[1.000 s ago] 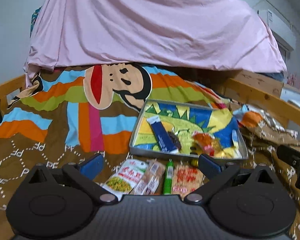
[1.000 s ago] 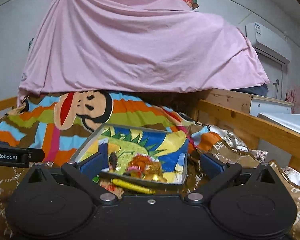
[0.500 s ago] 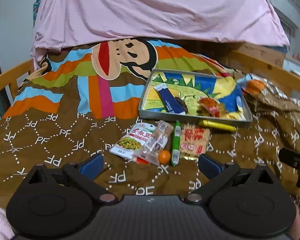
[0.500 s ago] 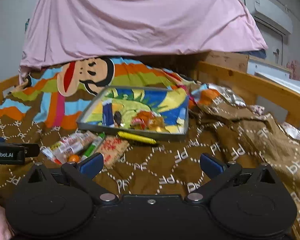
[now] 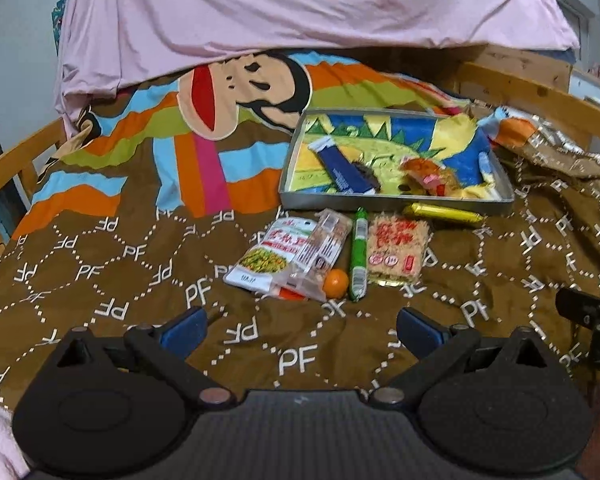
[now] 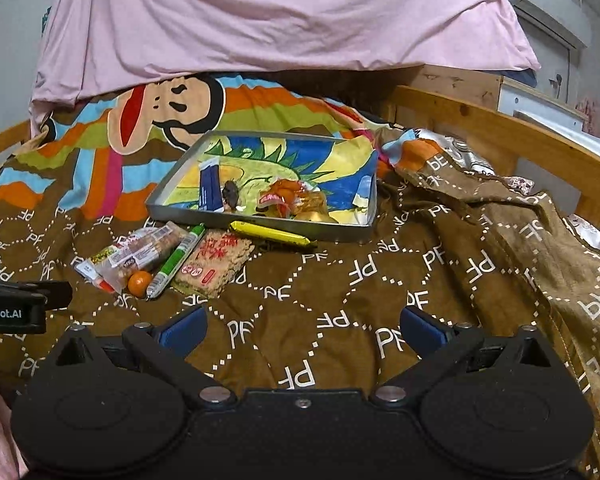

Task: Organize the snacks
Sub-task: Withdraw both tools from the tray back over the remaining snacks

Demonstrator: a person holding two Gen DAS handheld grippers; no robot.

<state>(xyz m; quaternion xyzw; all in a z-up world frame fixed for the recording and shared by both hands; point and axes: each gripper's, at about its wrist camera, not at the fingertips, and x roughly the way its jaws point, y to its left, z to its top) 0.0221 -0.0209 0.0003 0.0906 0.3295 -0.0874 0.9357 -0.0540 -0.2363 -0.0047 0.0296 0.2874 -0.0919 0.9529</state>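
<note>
I am counting one metal tray (image 5: 396, 199), six loose snacks lying before it: three flat packets (image 5: 266, 256), one green stick (image 5: 358, 254), one yellow bar (image 5: 442, 212), one orange ball (image 5: 336, 282); two grippers (image 5: 300, 330) hovering.

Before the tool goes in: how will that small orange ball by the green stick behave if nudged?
The orange ball looks round and smooth, so it will probably roll. The soft blanket may slow it. It touches the clear packet and green stick, so those could shift too.

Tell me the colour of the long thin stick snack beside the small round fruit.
Green, with white ends; clearest in the left wrist view.
</note>
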